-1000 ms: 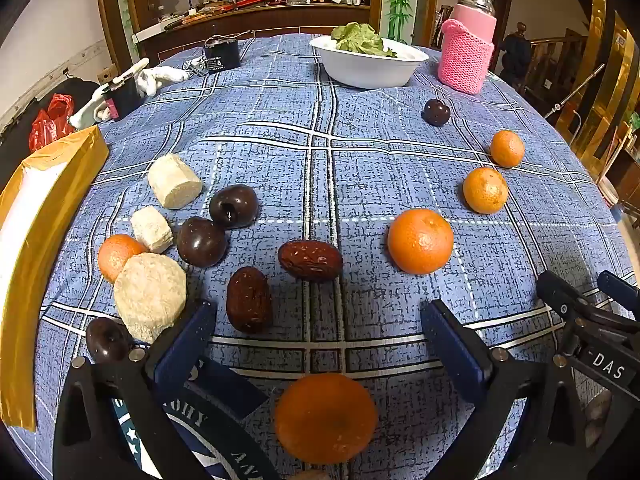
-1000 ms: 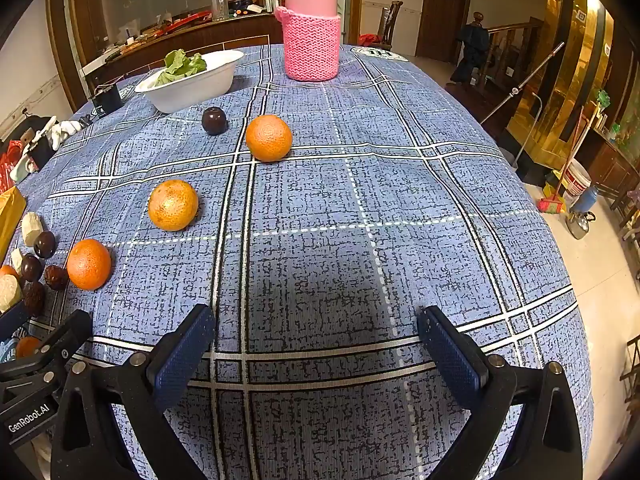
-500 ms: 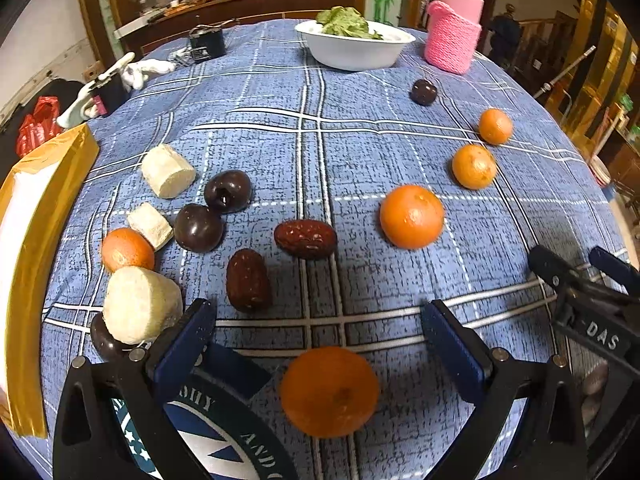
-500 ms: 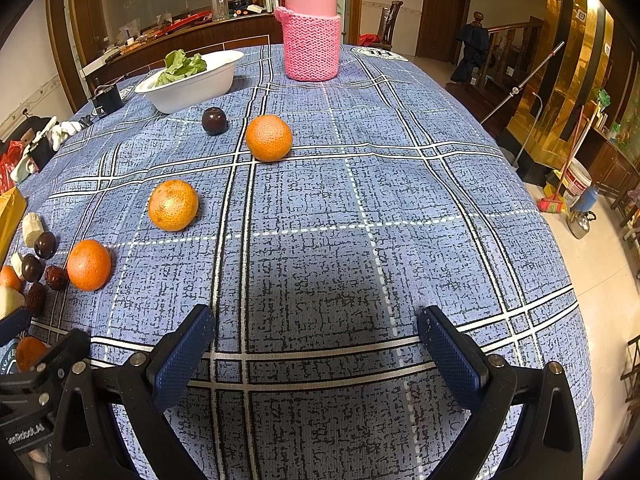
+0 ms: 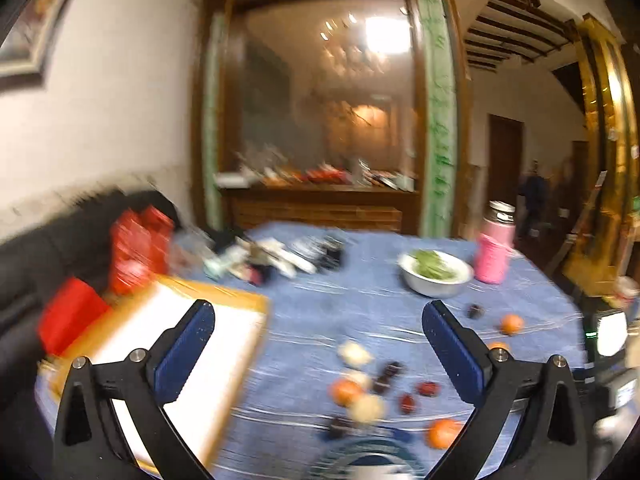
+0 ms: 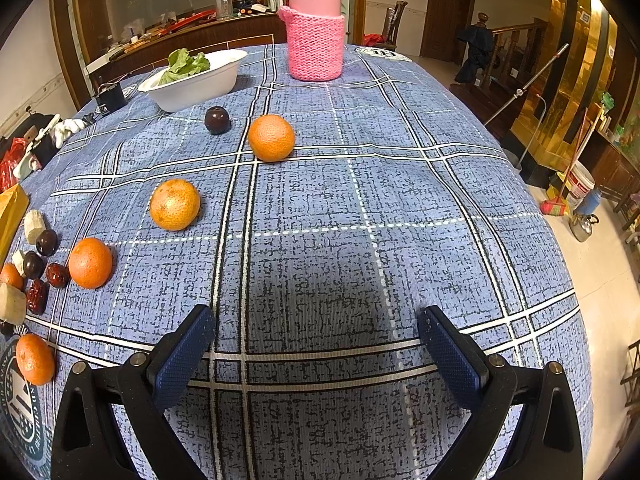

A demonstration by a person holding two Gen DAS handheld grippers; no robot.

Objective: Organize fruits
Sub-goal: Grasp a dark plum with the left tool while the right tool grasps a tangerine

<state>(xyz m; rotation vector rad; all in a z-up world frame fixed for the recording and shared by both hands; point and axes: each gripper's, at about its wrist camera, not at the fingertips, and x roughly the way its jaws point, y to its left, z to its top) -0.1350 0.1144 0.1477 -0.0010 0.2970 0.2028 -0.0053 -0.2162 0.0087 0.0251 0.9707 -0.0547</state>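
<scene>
Left claw spread wide, nothing between the jaws, held high above the counter; left view heavily motion-blurred. Right claw also spread wide and empty, low over a bare patch of the blue checked tablecloth. Fruits lie loose on the cloth. In the right view three oranges run in a diagonal line, well apart: far one, middle one, near one. A dark plum sits just beside the far orange. At the left edge a cluster: two dark plums, red dates, pale white chunks, a small orange partly cut off. One more orange sits apart, near the printed emblem at the cloth edge. White bowl with green leaves at the far side, a flask in a pink knitted sleeve to its right. Left view shows the same cluster as blurred blobs between its fingers, plus a yellow-rimmed white tray at the counter's left, and red bags beyond it; details too smeared to tell.
</scene>
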